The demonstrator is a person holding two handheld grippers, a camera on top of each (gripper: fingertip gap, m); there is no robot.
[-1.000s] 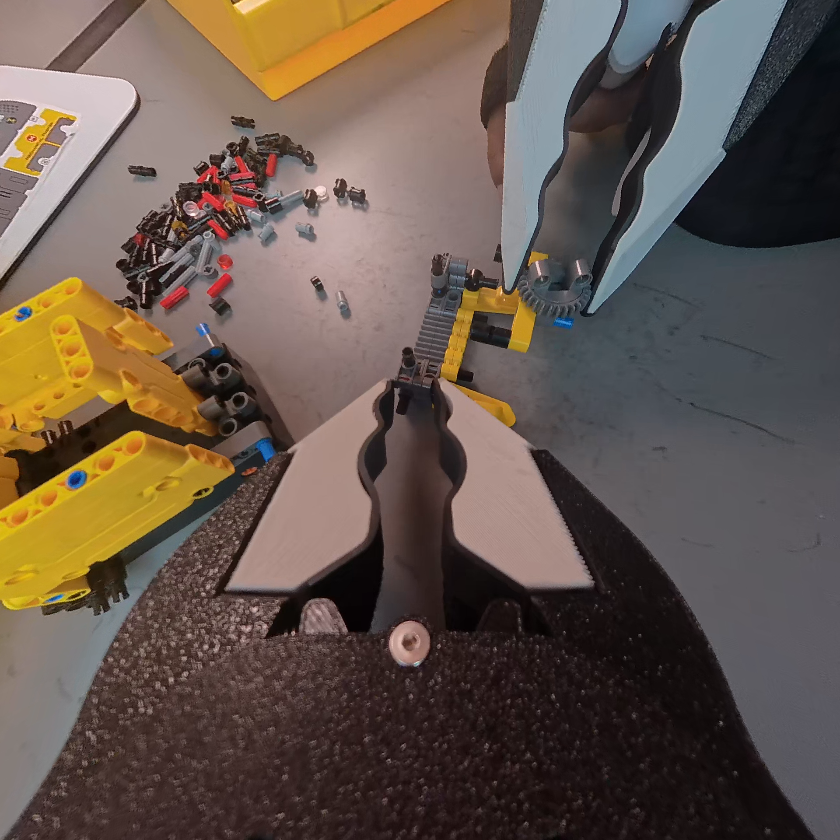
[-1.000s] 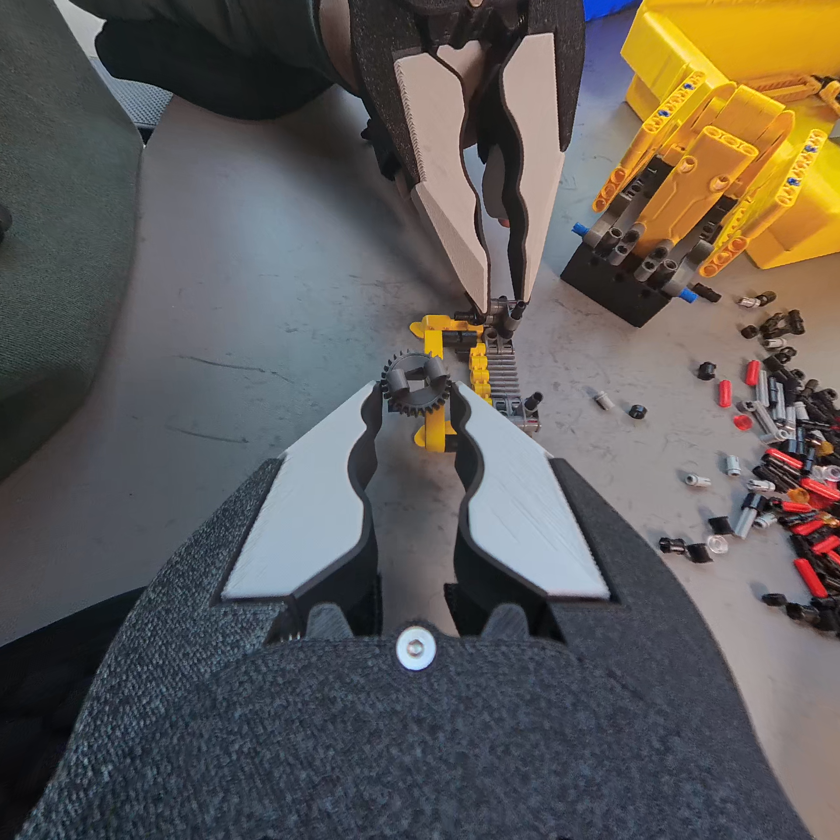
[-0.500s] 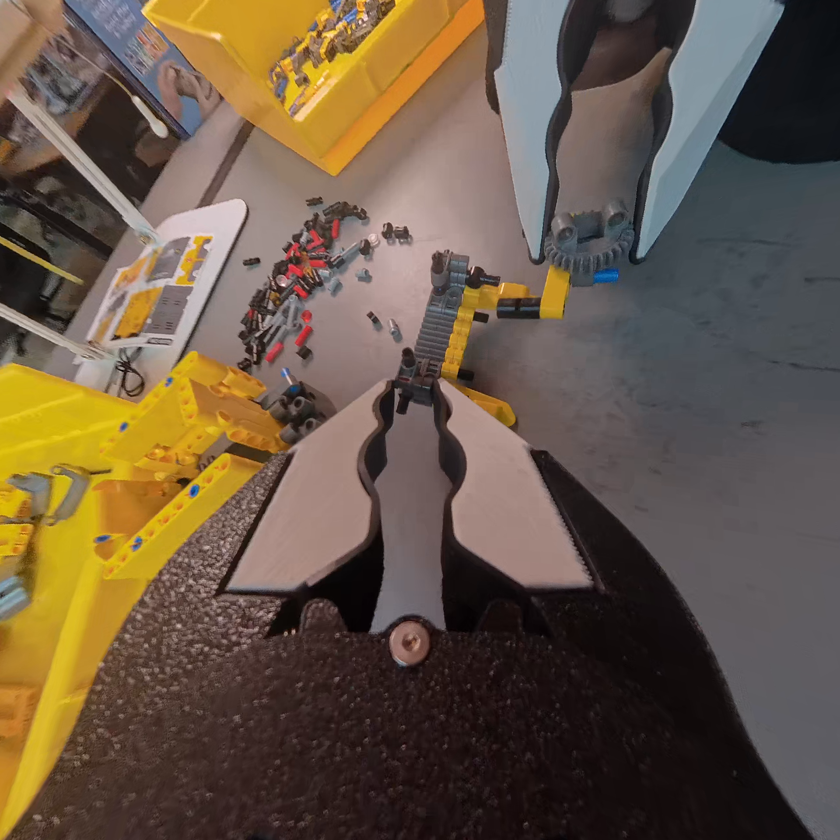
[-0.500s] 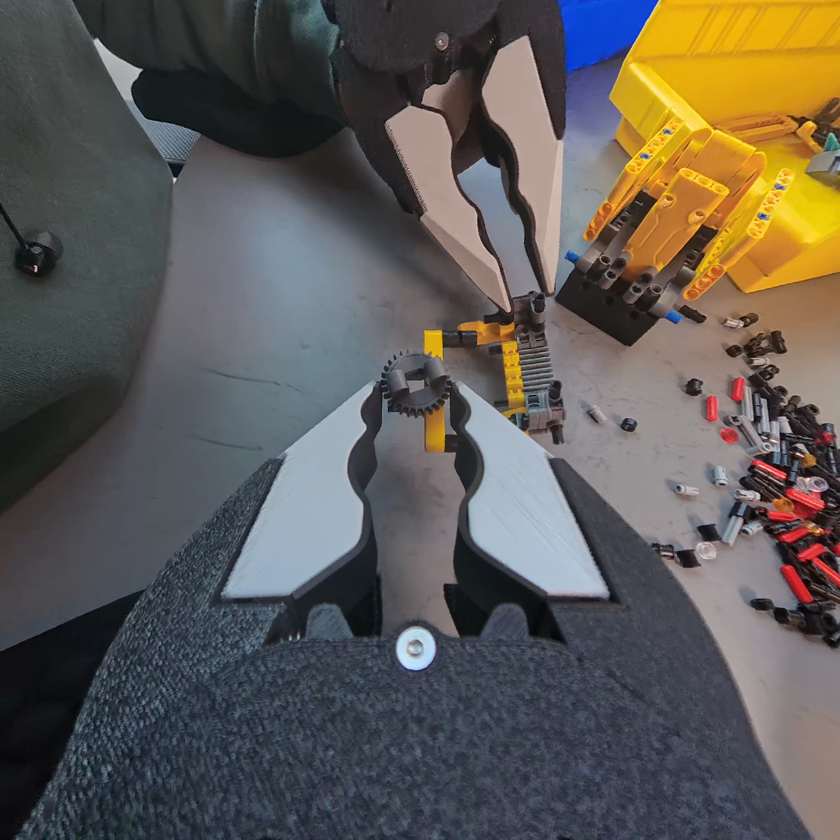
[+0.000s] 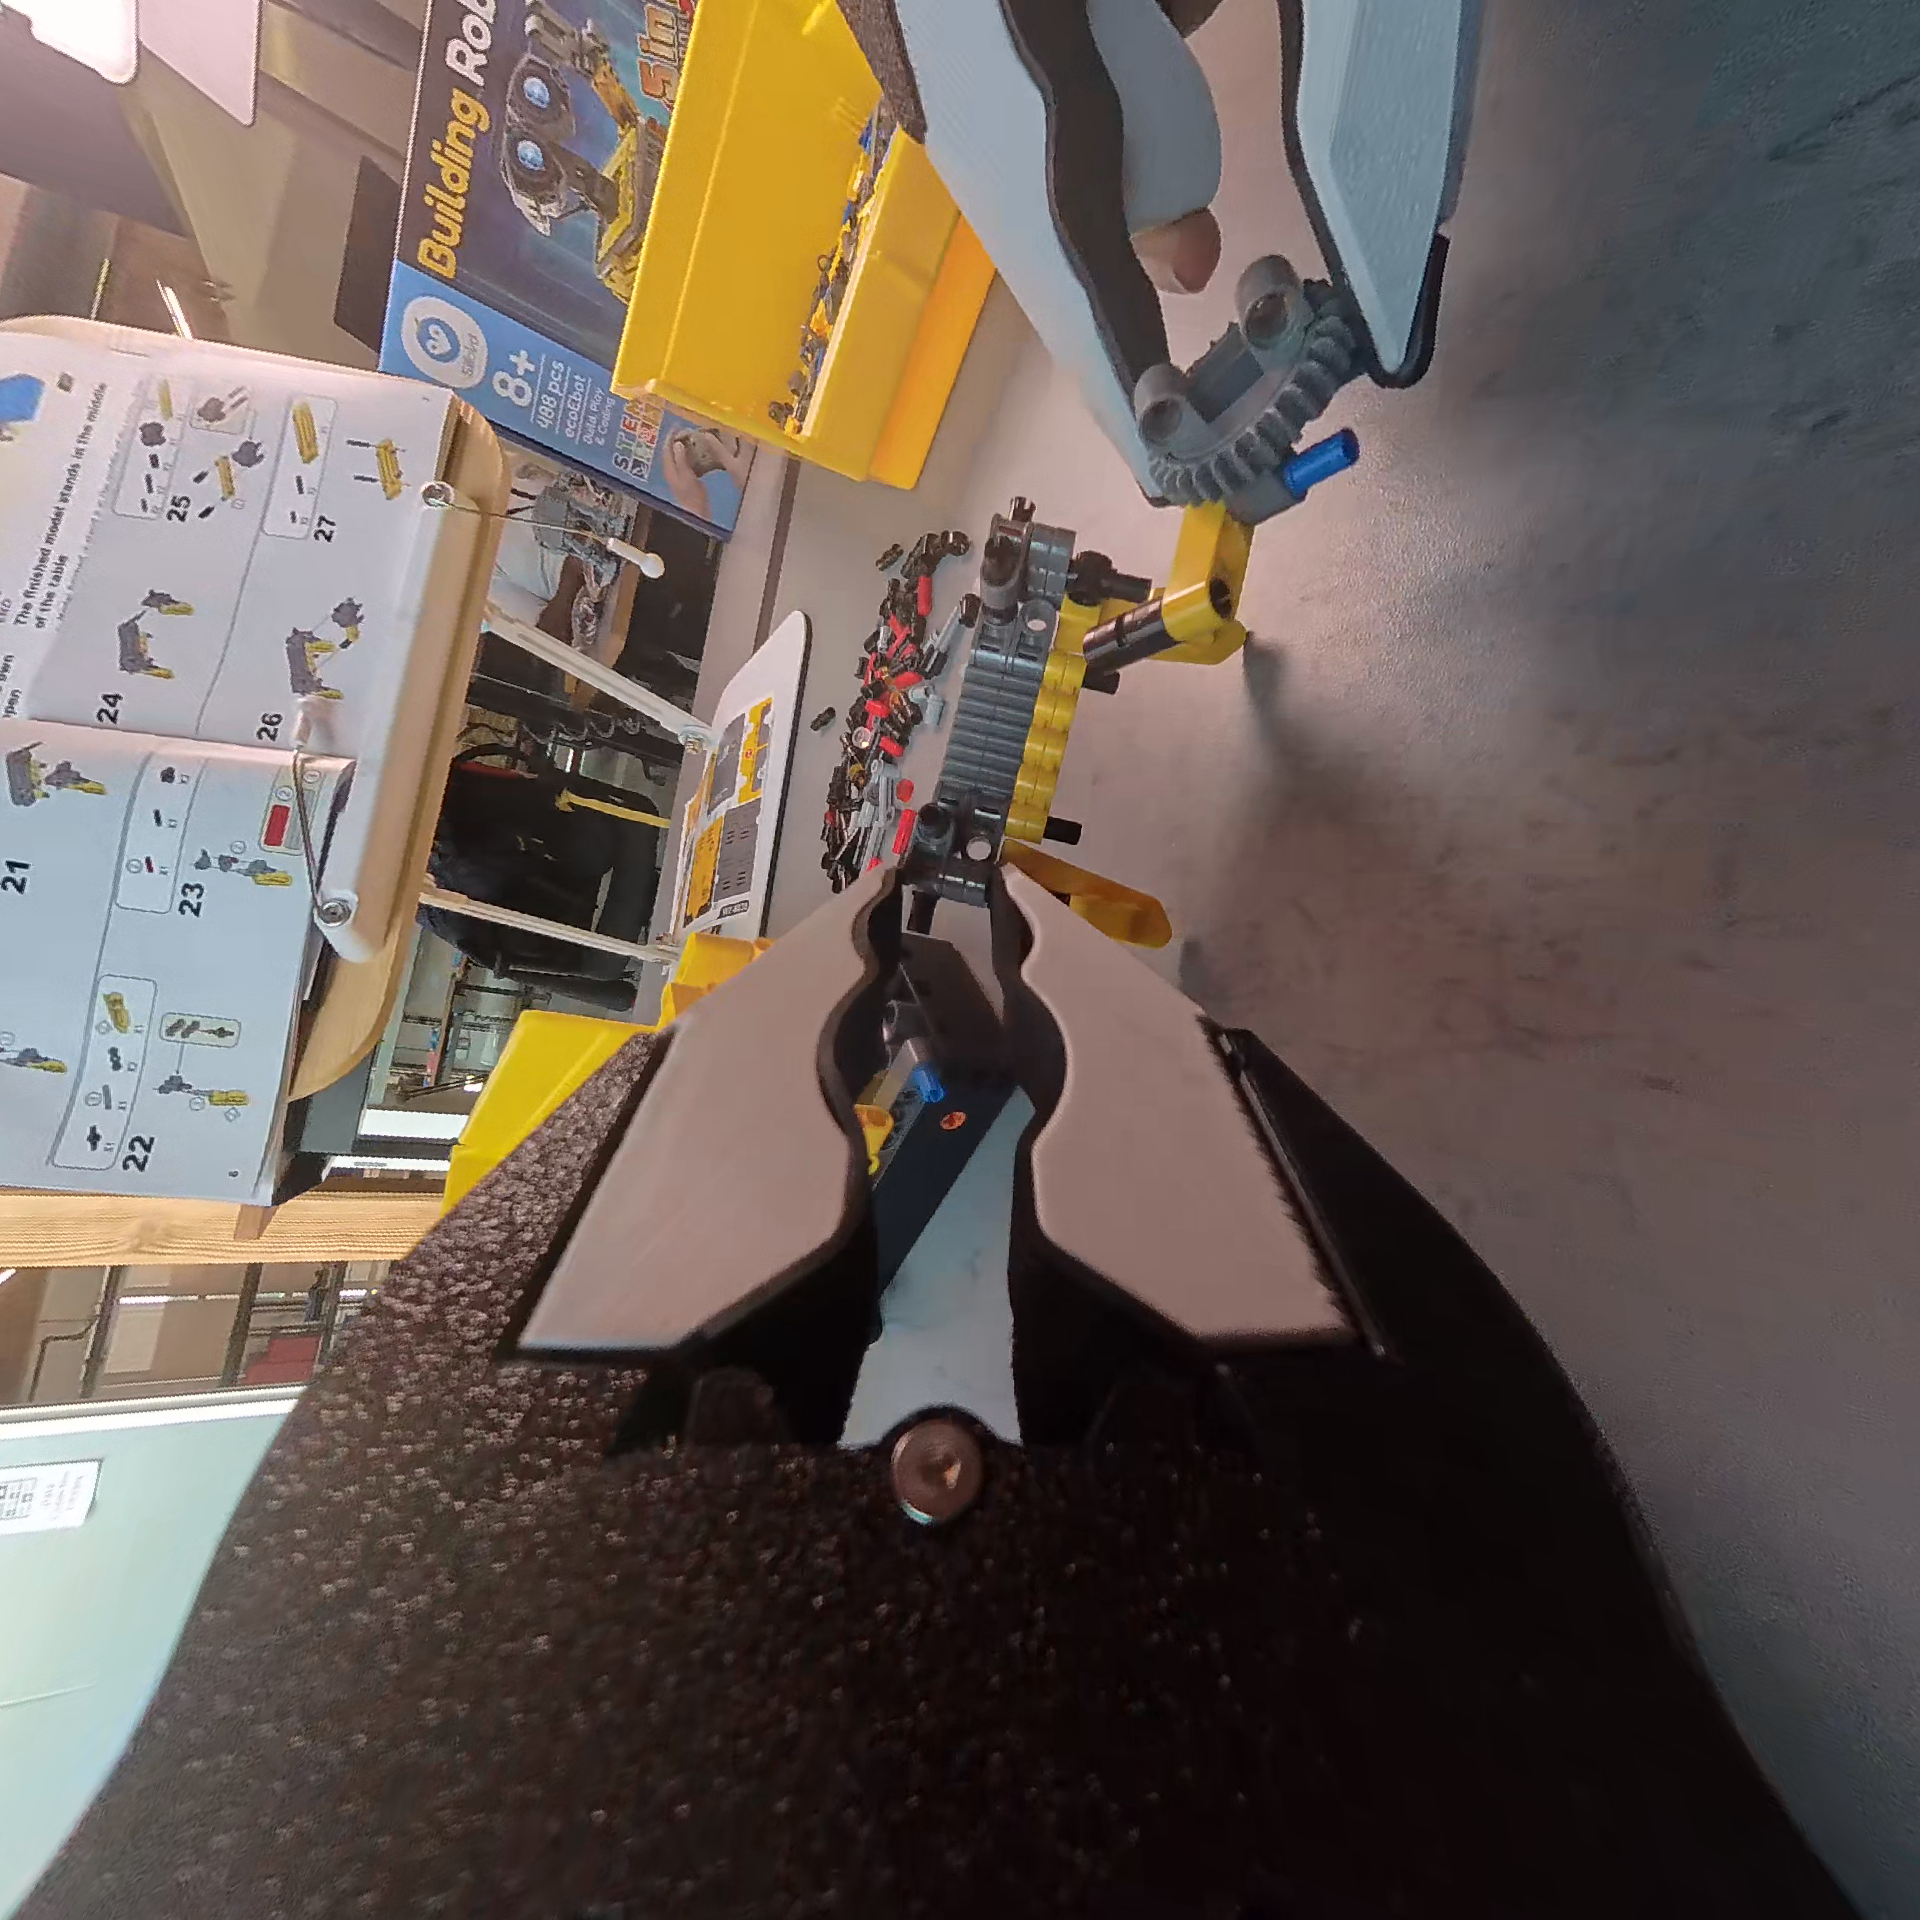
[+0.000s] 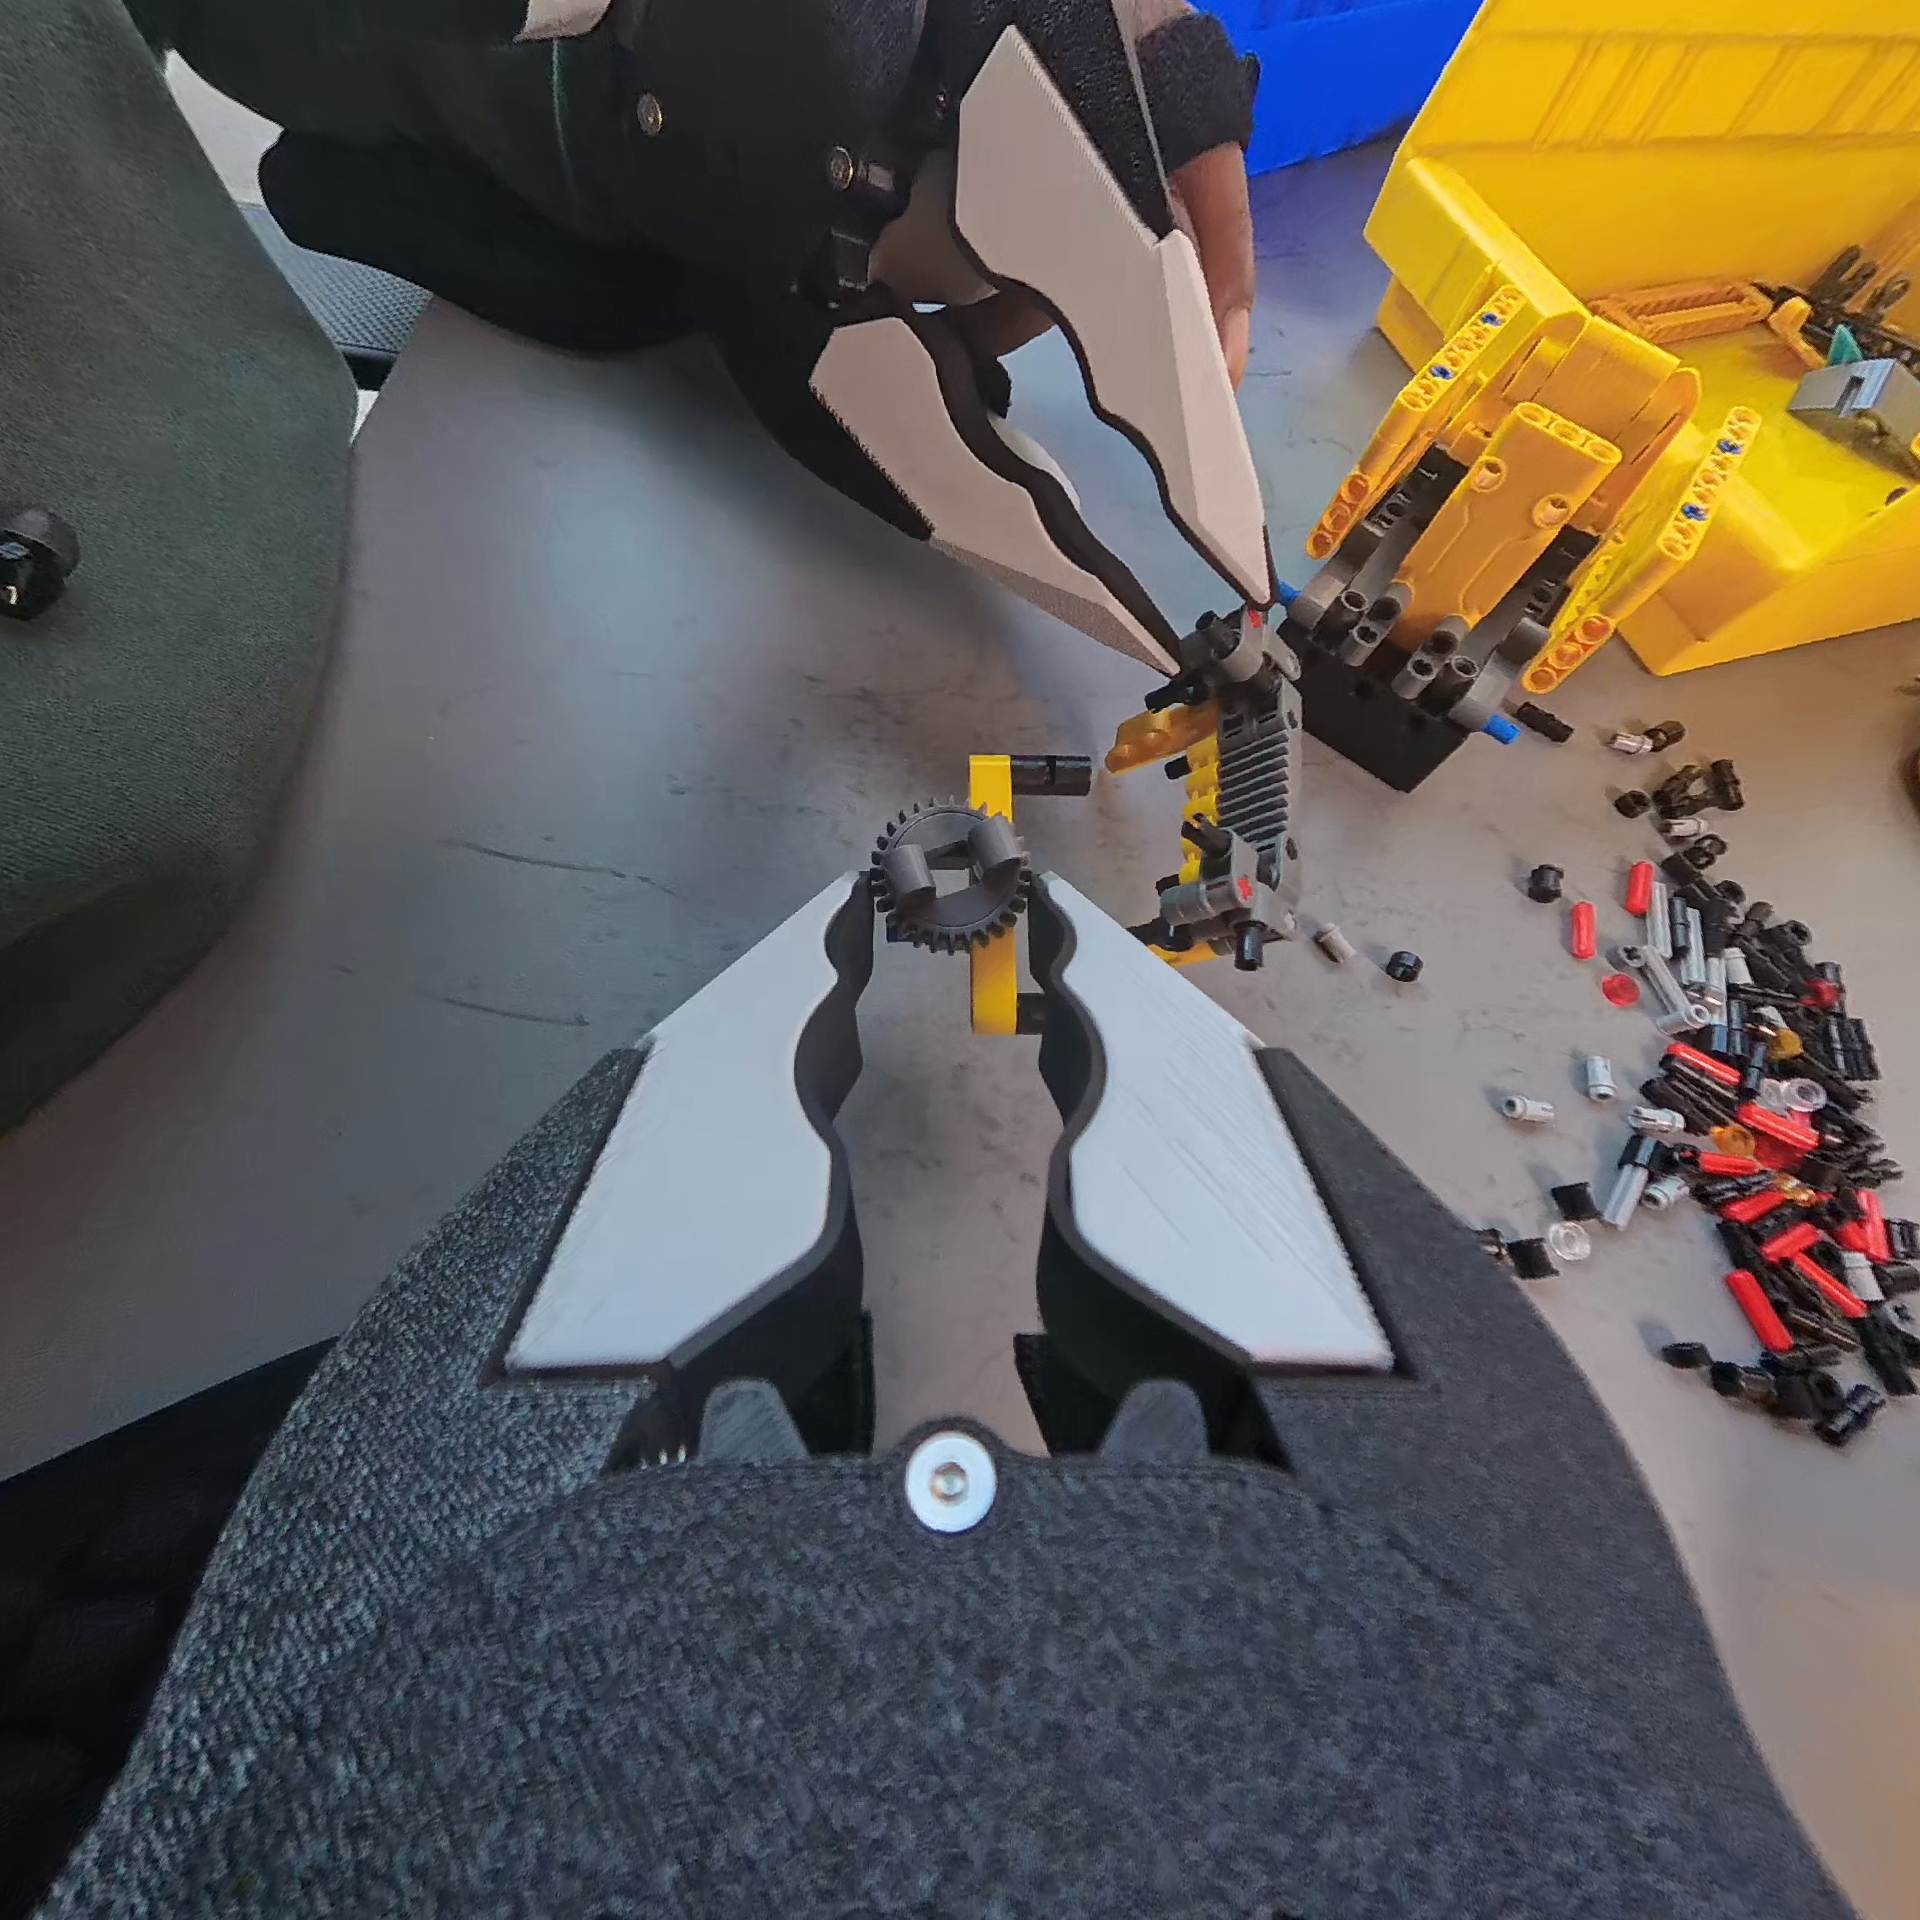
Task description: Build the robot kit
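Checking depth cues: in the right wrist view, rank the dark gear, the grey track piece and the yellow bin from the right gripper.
1. Dark gear, between the right gripper's jaws.
2. Grey track piece, ahead, slightly right.
3. Yellow bin, far upper right.

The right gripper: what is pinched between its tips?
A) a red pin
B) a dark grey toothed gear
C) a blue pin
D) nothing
B: in the right wrist view the right gripper is closed on a dark grey gear whose teeth show between the tips, with a yellow beam attached behind it.
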